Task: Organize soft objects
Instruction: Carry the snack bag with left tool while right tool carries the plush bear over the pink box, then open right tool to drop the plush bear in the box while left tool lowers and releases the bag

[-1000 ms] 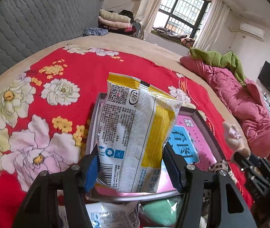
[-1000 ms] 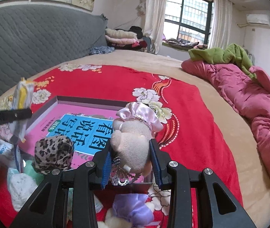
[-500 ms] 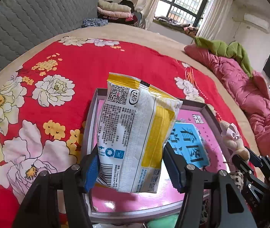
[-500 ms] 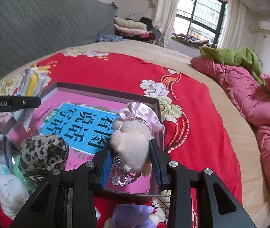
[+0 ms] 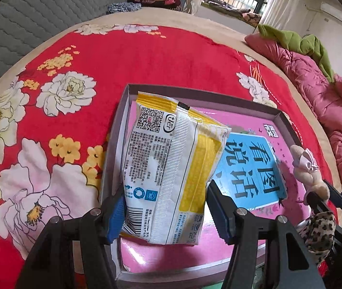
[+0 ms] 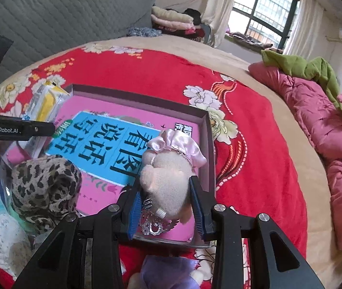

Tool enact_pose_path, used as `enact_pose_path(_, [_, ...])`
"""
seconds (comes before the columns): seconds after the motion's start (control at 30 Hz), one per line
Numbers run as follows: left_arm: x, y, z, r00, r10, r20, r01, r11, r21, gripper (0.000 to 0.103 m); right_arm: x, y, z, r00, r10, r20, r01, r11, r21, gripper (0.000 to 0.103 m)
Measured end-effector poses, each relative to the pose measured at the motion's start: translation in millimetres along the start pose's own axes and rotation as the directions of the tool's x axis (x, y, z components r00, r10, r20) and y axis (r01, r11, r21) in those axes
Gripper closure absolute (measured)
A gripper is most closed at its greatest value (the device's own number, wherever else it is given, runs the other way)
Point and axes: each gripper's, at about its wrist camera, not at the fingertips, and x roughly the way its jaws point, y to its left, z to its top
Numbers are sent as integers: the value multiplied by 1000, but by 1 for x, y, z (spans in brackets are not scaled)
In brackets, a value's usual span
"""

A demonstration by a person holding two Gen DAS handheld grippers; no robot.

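Gripping a white and yellow tissue pack (image 5: pixel 171 168) by its lower part, your left gripper (image 5: pixel 166 209) has its blue pads pressed against both sides of the pack, which stands tilted above the left half of the shallow box (image 5: pixel 243 102). That box lies on the red floral blanket (image 5: pixel 146 55) and has a pink floor with a blue panel of large printed characters (image 5: pixel 252 168). Your right gripper (image 6: pixel 167 204) is clamped on a small beige plush toy (image 6: pixel 168 183) with a pink satin bonnet (image 6: pixel 175 142); the toy sits between the pads, head pointing away from you, over the near right corner of the box. Something silvery and jewelled (image 6: pixel 152 226) hangs below the toy between the fingers; what it is cannot be made out. From the left camera you see the same toy at the box's right edge. A leopard-print soft item (image 6: pixel 43 187) rests just left of your right gripper, at the box's near edge. A purple plush piece (image 6: pixel 168 272) lies on the blanket under that gripper. A pink quilt (image 6: pixel 327 132) with a green garment (image 6: pixel 310 67) on it lies well off to the right.
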Motion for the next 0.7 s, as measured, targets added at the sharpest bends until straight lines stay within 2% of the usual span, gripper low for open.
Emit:
enact_pose_path(0.17, [3,-1,-1,1000,2,-19,-2,1000,6,41,4,-5,1,999,15,-42,-15,1000,18,65])
enact_pose_path(0.7, [9,-9,-6,998,37,-60,-33,997,68,41,1,-10,-4,997,28,-72,-23,997,71,62])
